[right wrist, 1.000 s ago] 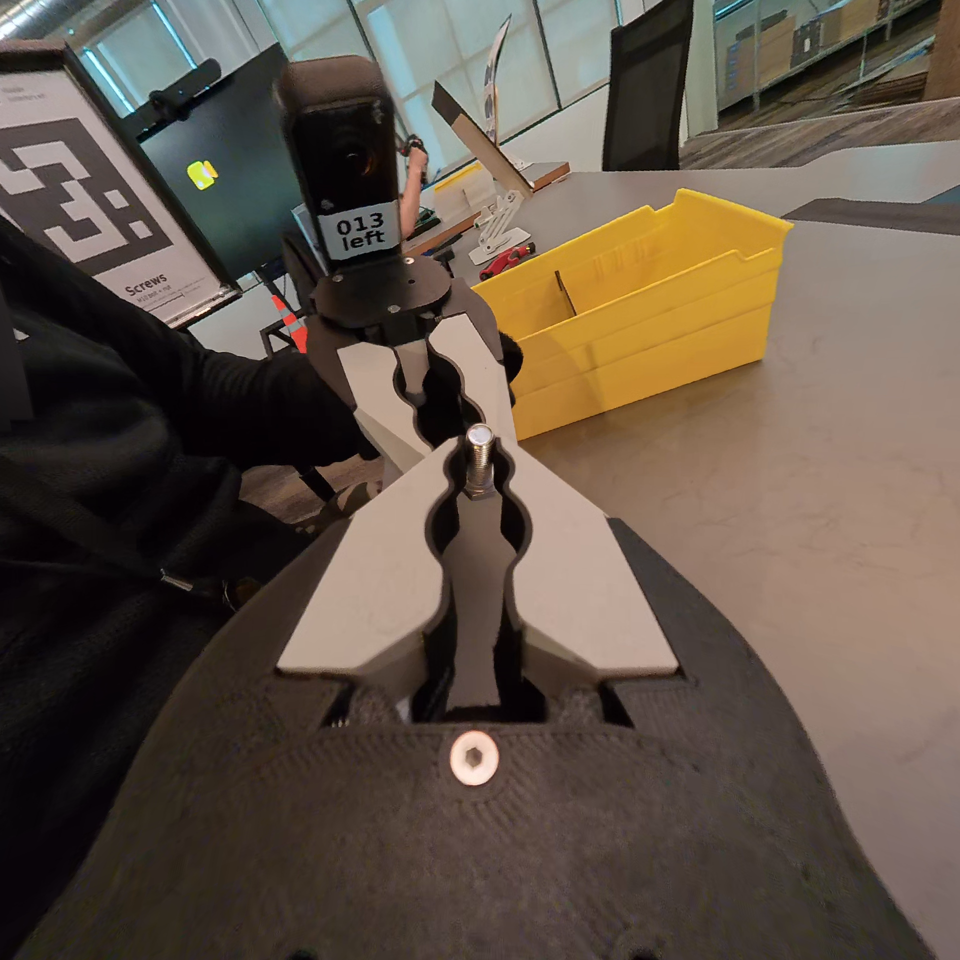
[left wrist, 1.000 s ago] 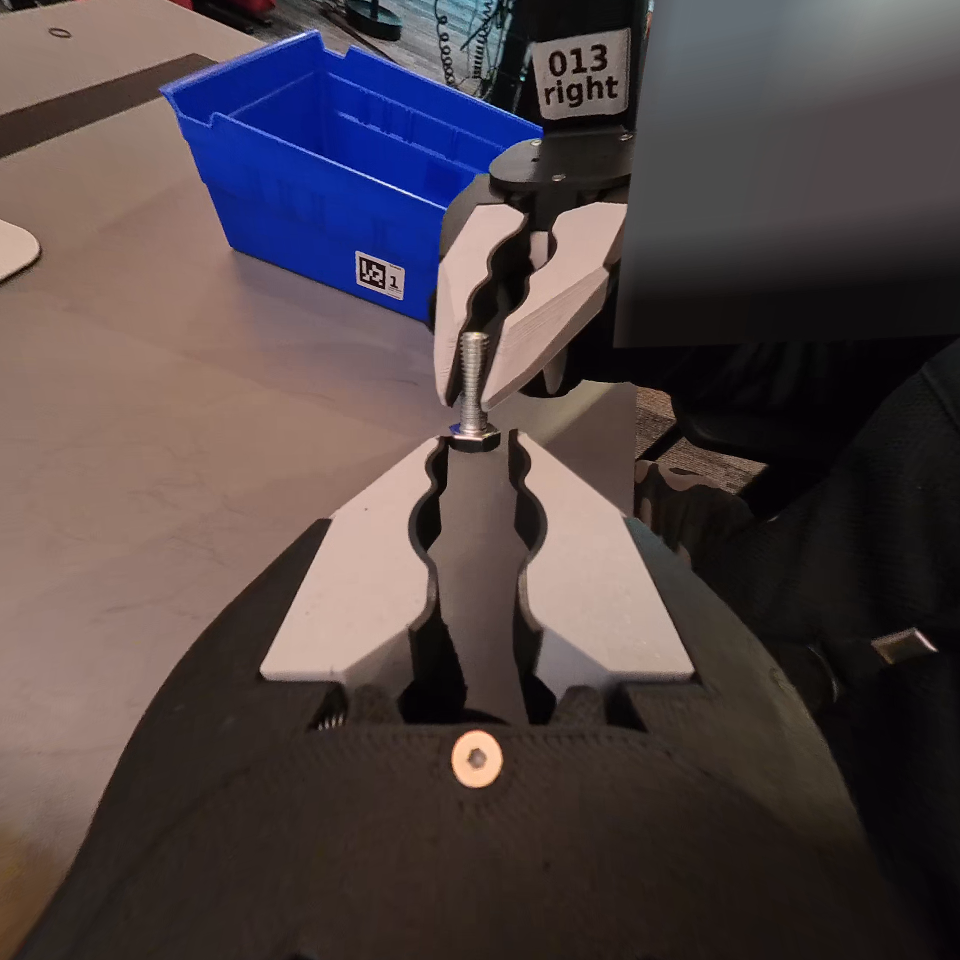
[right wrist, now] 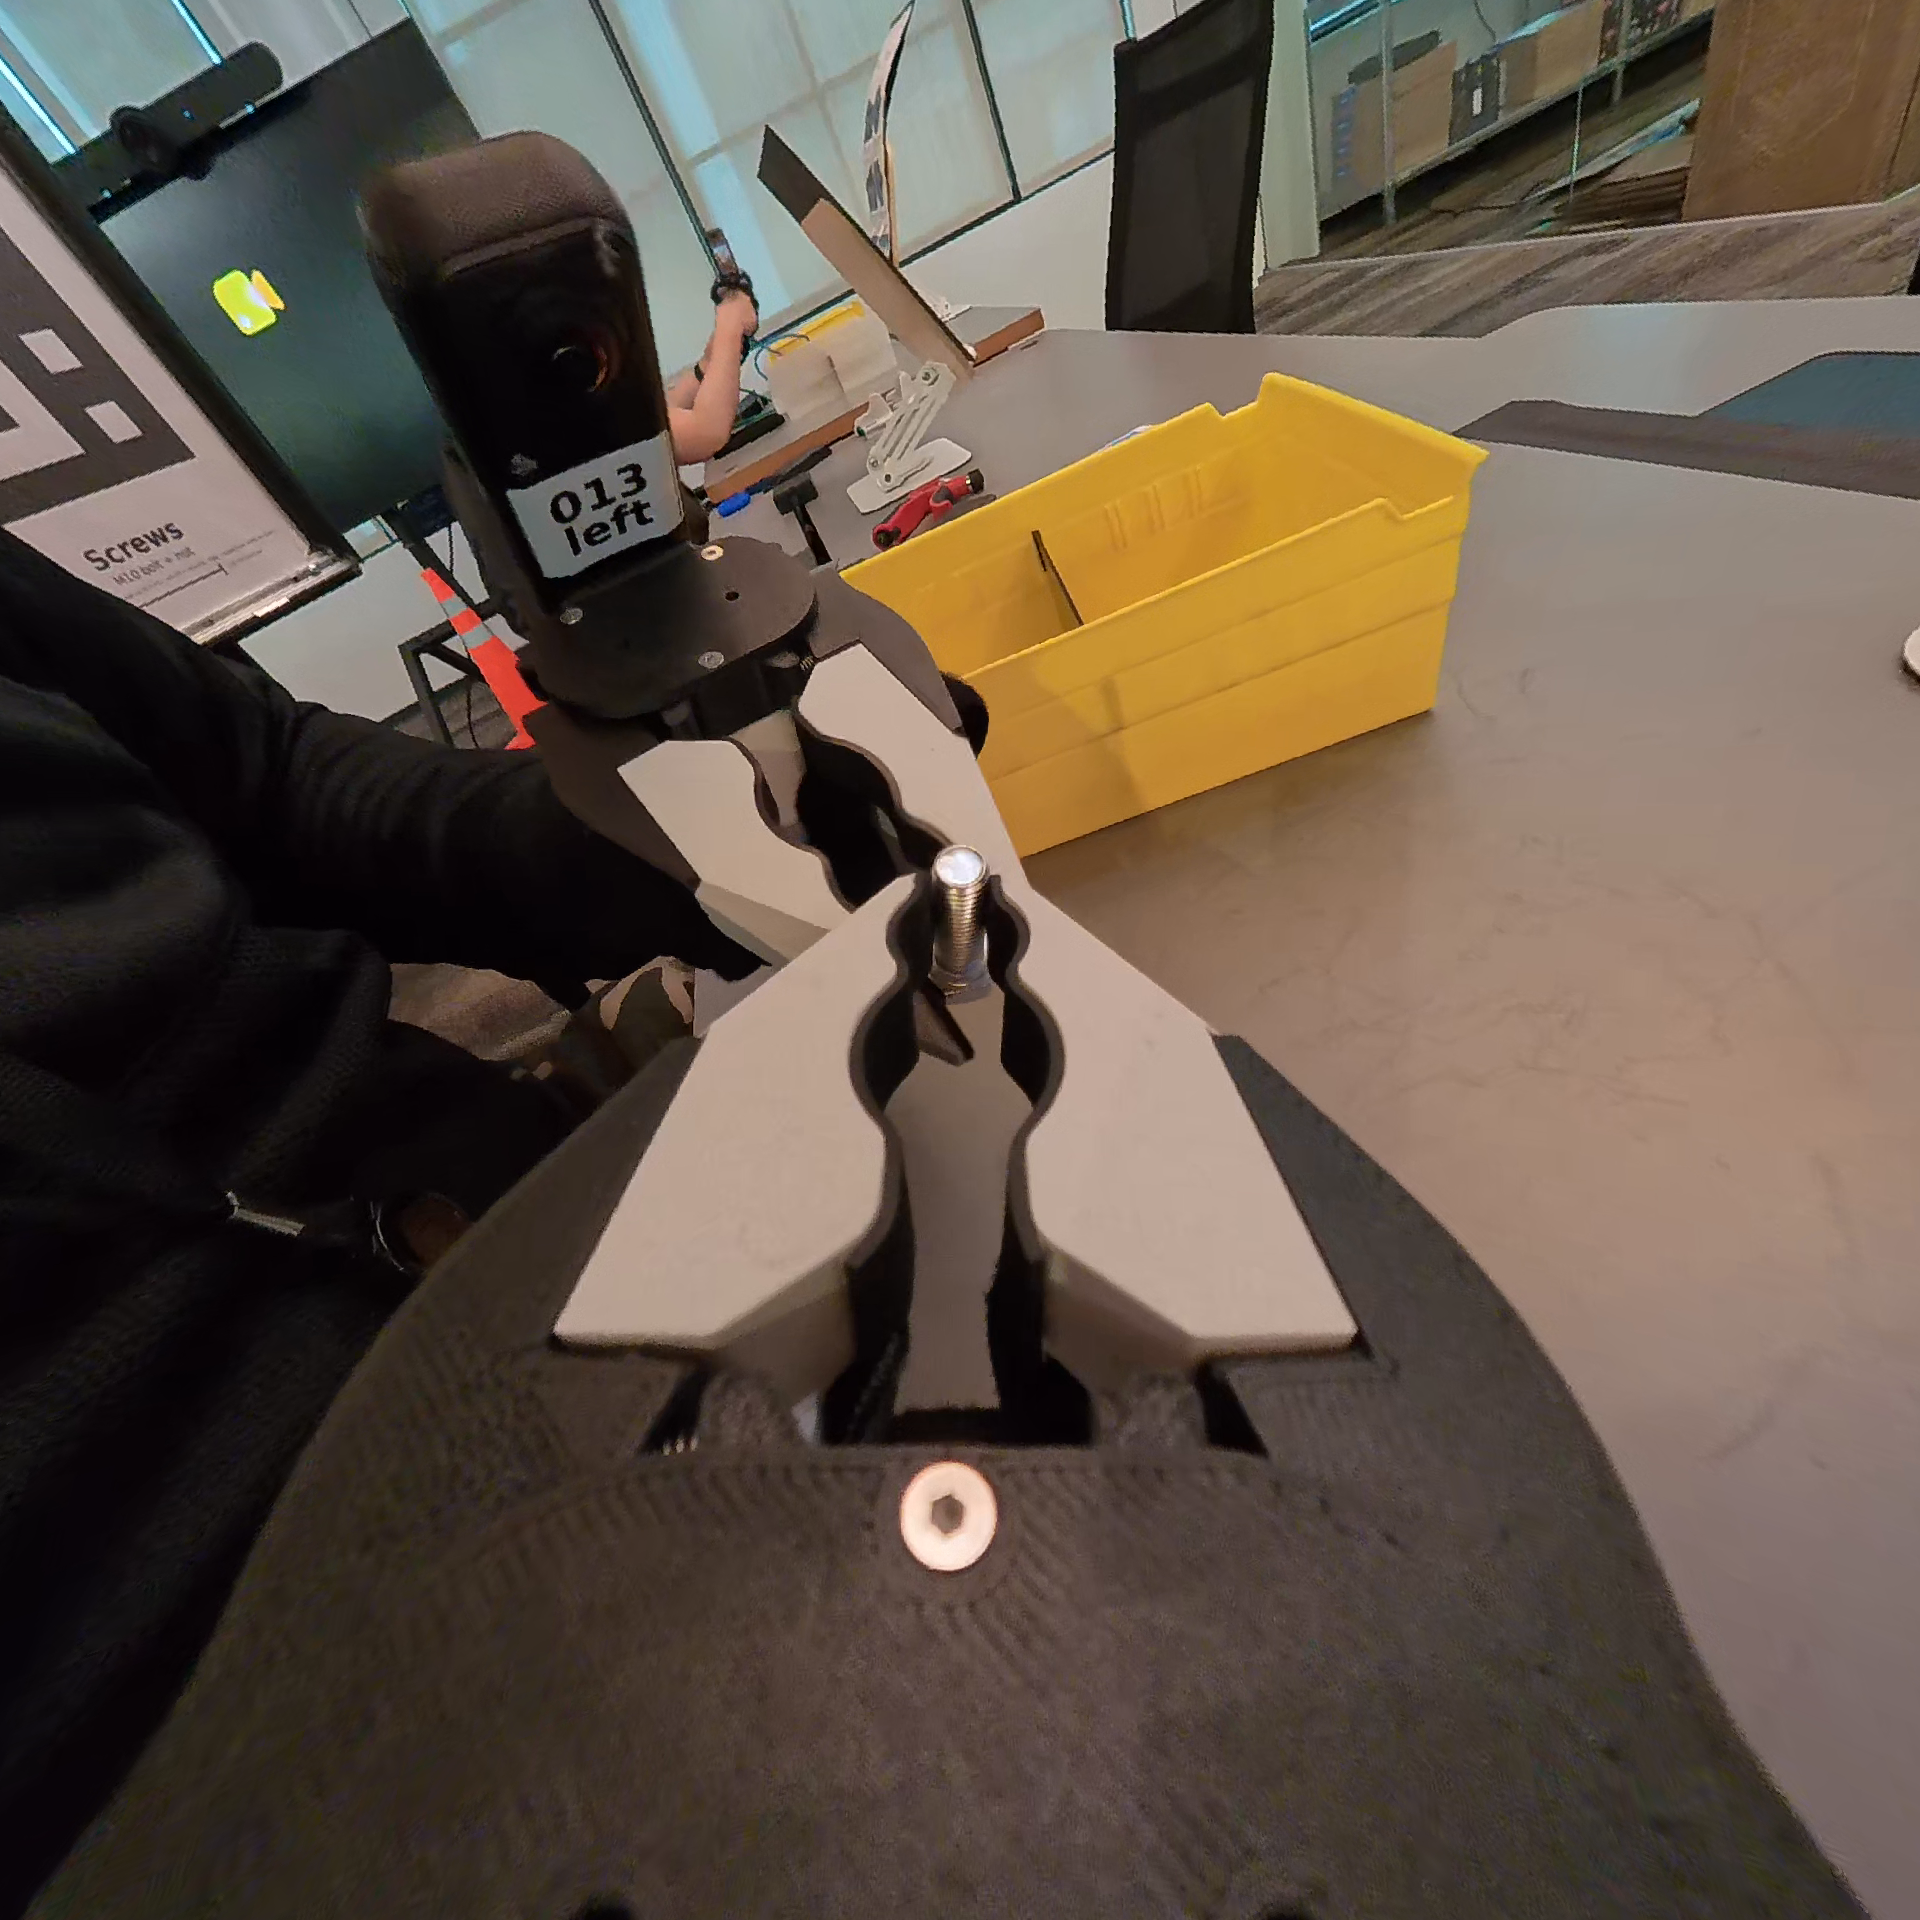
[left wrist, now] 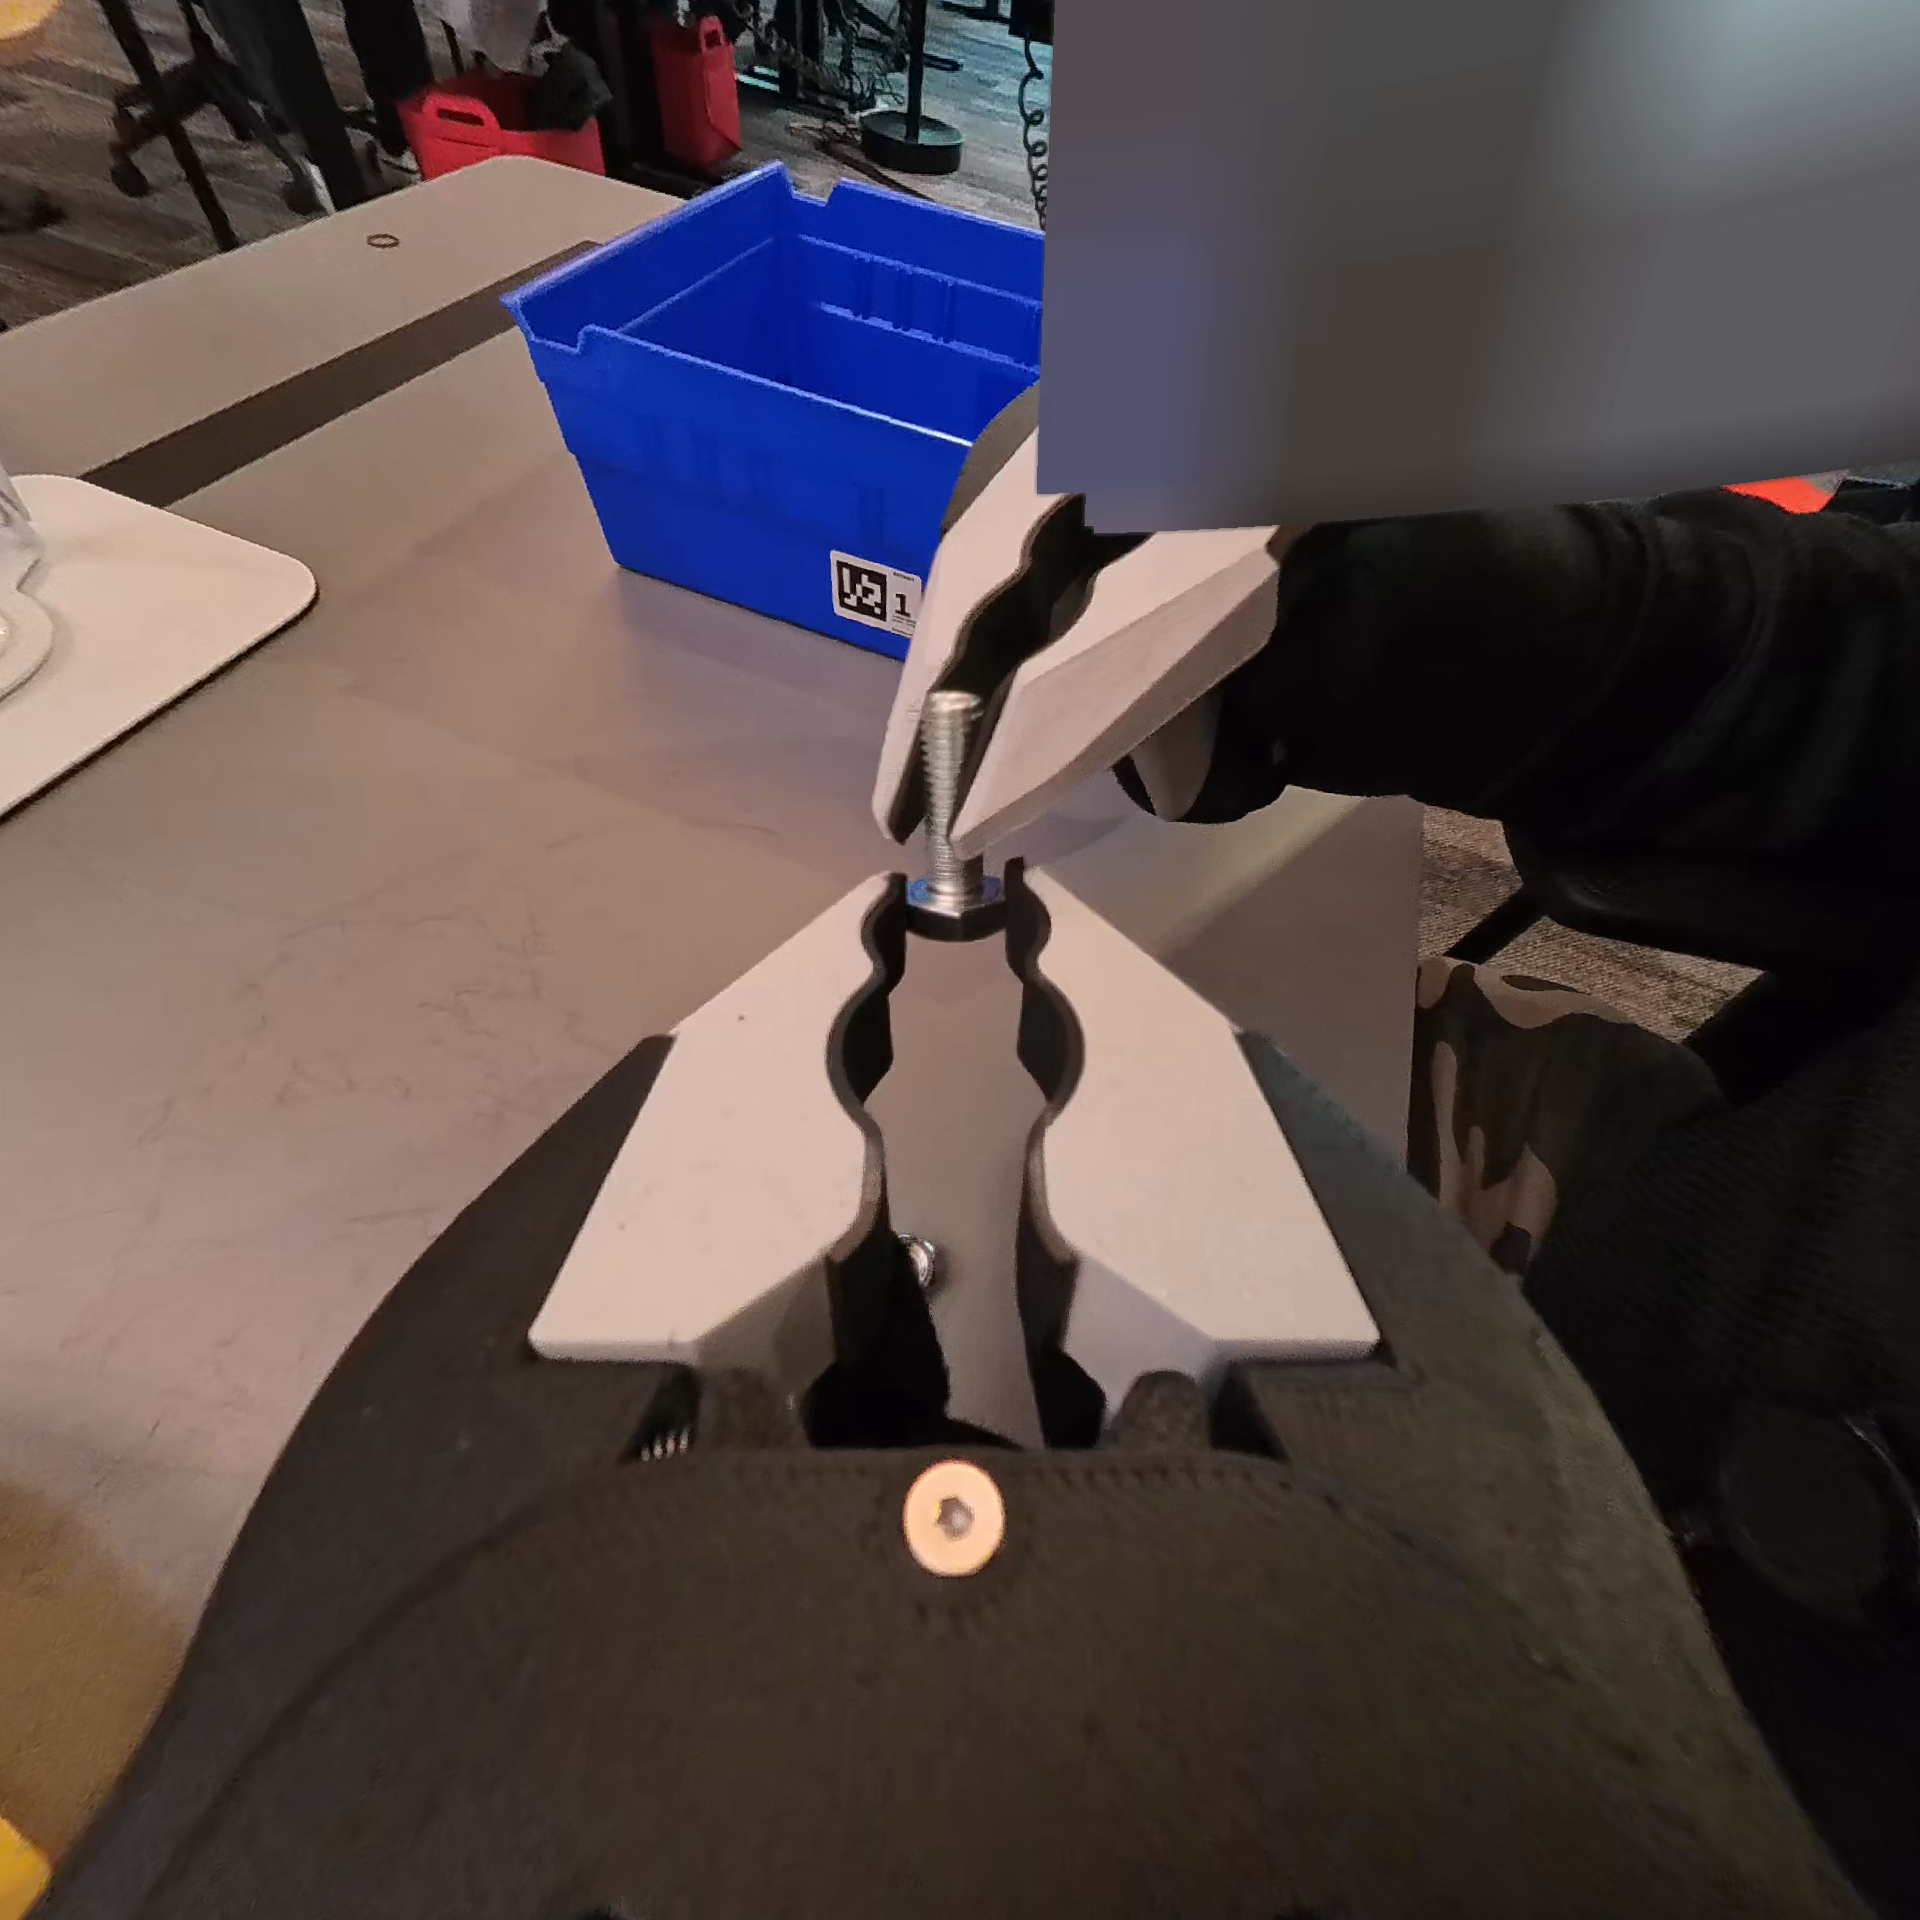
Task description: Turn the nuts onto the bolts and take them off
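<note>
A silver bolt (left wrist: 951, 779) stands upright with a hex nut (left wrist: 951, 902) on its lower end, held above the grey table (left wrist: 416, 935). My left gripper (left wrist: 956, 894) is shut on the nut at its fingertips. My right gripper (left wrist: 935, 821) comes down from the upper right and is shut on the bolt's threaded shaft. In the right wrist view, my right gripper (right wrist: 956, 914) clamps the bolt (right wrist: 954, 920) near the tips, and the nut (right wrist: 961, 982) sits just below. The left gripper's fingers (right wrist: 717, 821) reach in from behind, their tips hidden.
A blue bin (left wrist: 790, 416) stands behind the bolt on the table. A yellow bin (right wrist: 1195, 623) stands on the table to the right. A white mat (left wrist: 135, 623) lies at the left. A loose nut (left wrist: 920, 1257) lies on the table under my left fingers. A person's dark sleeve (left wrist: 1558, 665) is at the right. Less than 4 cm separates the two grippers' tips.
The two grippers have turned against each other about the bolt's axis: the right gripper now leans in from the right. Both keep their grip.
</note>
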The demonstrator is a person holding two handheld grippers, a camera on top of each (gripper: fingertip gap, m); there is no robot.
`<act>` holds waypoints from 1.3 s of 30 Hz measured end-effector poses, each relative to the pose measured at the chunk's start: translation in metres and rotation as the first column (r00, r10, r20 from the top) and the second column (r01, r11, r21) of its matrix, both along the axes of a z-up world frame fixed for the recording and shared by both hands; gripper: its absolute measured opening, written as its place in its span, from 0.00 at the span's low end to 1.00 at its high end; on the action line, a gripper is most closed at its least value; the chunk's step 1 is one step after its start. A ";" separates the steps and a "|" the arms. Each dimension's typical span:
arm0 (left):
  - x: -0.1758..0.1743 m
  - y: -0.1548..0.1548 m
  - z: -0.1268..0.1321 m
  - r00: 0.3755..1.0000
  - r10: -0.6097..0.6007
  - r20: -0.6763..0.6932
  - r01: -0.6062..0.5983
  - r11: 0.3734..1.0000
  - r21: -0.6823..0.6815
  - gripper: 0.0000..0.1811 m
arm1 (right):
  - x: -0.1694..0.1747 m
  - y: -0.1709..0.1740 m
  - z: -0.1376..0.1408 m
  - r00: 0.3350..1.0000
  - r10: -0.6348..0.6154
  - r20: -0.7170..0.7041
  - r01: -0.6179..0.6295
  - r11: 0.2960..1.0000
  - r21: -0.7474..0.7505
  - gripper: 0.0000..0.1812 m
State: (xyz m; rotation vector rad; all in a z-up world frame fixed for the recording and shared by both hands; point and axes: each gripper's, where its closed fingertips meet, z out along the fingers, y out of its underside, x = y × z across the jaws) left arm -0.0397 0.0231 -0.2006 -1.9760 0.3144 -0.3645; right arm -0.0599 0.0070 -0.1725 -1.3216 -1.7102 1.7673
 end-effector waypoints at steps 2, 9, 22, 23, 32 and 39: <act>0.000 -0.001 0.000 0.999 -0.001 -0.036 0.001 1.000 0.013 0.09 | 0.001 -0.001 0.000 1.000 0.005 -0.001 -0.005 1.000 -0.001 0.04; -0.004 -0.007 0.004 1.000 0.020 -0.007 -0.019 0.999 0.046 0.09 | -0.001 0.004 0.008 1.000 -0.010 -0.020 0.008 0.998 -0.062 0.16; -0.026 -0.053 0.037 0.993 0.107 0.046 -0.115 0.959 0.258 0.09 | -0.002 -0.035 -0.098 0.932 0.077 0.354 -0.215 0.904 0.370 0.18; -0.026 -0.054 0.037 0.993 0.110 0.051 -0.120 0.958 0.259 0.09 | -0.004 -0.033 -0.106 0.926 0.060 0.374 -0.219 0.891 0.398 0.17; -0.027 -0.060 0.038 0.994 0.090 0.056 -0.102 0.957 0.272 0.09 | -0.005 -0.037 -0.140 0.882 0.017 0.470 -0.277 0.827 0.489 0.14; -0.026 -0.058 0.039 0.993 0.097 0.063 -0.111 0.954 0.278 0.09 | -0.006 -0.035 -0.141 0.884 -0.008 0.468 -0.271 0.806 0.526 0.09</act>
